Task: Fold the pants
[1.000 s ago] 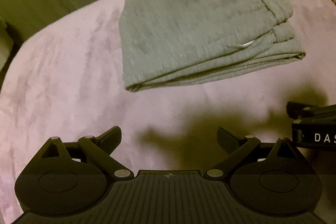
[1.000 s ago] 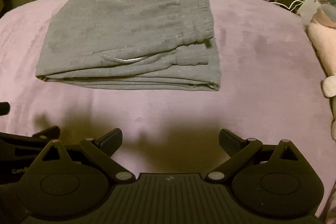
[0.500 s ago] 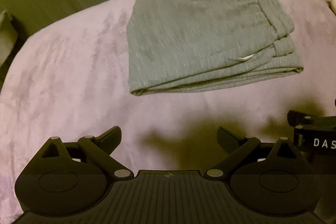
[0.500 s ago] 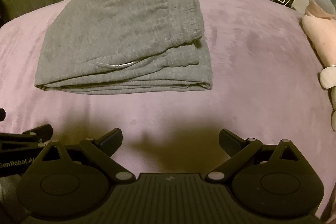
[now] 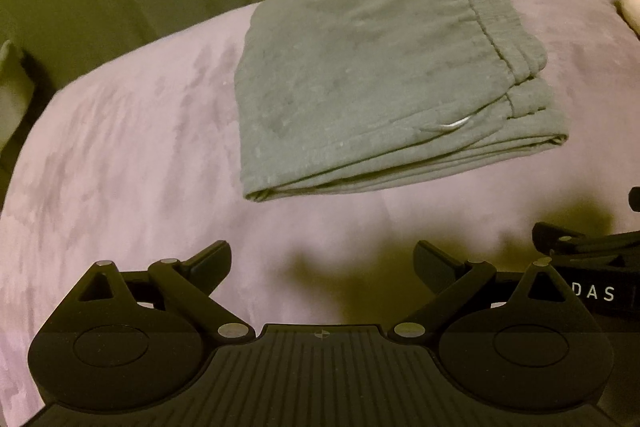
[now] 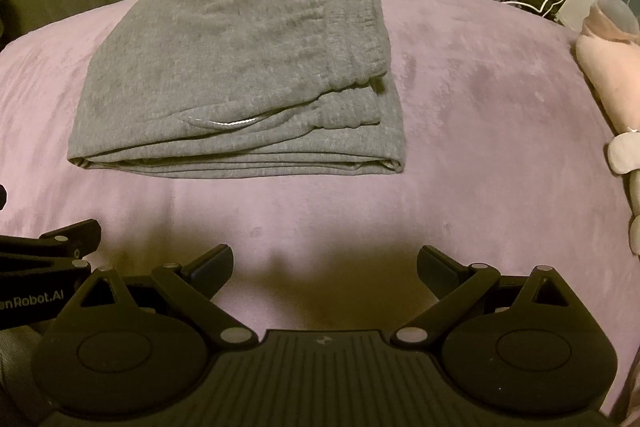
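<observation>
grey pants [image 6: 240, 83] folded; both tongs [image 5: 322, 263] [image 6: 325, 263] agape, empty.

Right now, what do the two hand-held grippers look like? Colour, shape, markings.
Both are matte black. The left hand-held gripper has two angled fingers on pinned linkage arms with silver rivets, round discs at each side and a ribbed centre plate. The right hand-held gripper is built the same. Seen from the side, the right one bears white letters "DAS" and the left one "onRobot.AI". No cables, hands or sleeves show.
</observation>
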